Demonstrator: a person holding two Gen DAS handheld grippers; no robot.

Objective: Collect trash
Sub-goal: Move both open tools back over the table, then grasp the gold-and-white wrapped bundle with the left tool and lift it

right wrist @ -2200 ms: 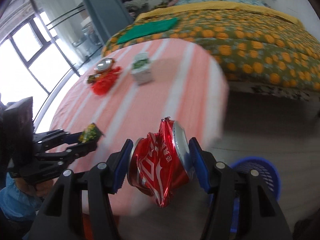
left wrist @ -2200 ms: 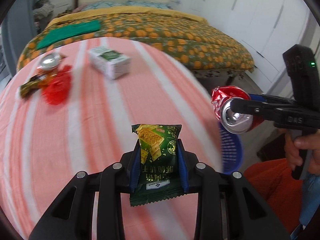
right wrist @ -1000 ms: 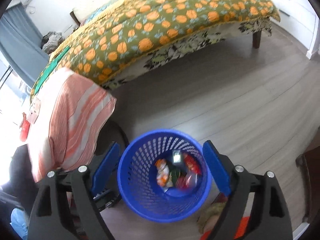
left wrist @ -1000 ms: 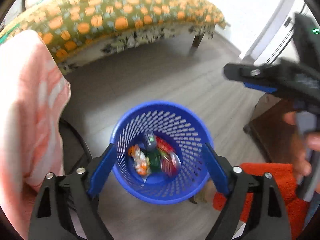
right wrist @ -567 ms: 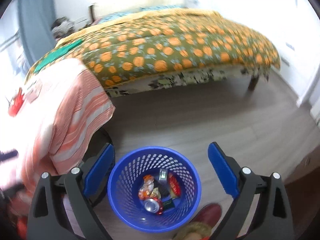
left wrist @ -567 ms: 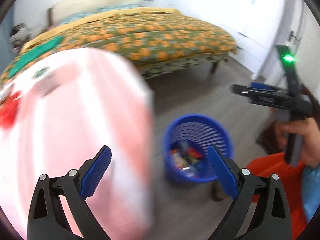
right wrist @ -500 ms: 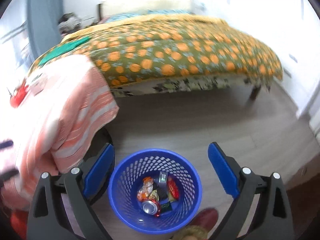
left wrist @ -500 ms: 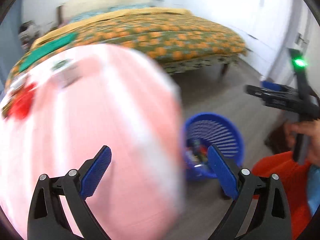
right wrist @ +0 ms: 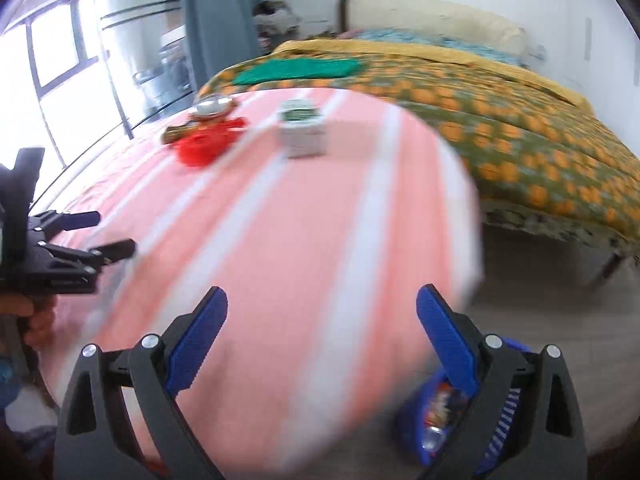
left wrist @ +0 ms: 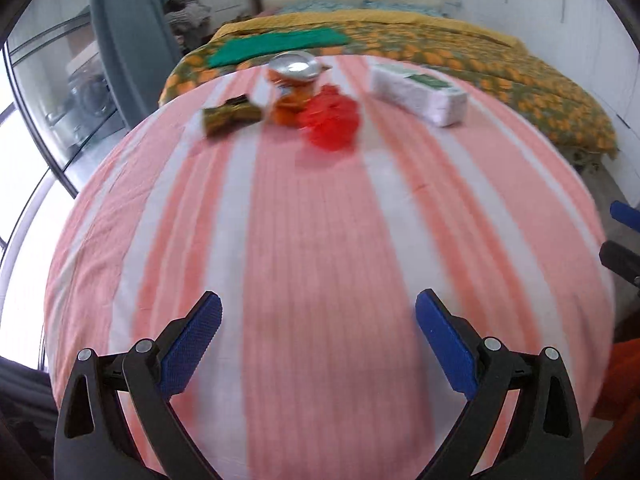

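Now both grippers, left gripper [left wrist: 318,320] and right gripper [right wrist: 322,314], hover over the bench [left wrist: 320,220], jaws spread and empty. Remaining trash, wrapper [left wrist: 230,116], can [left wrist: 294,80] and red bag [left wrist: 330,120], lies far across; approach each piece squarely.

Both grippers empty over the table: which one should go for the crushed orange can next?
Left. The left gripper faces the crushed orange can straight ahead; from the right gripper it lies far left, likely a longer cross-table reach.
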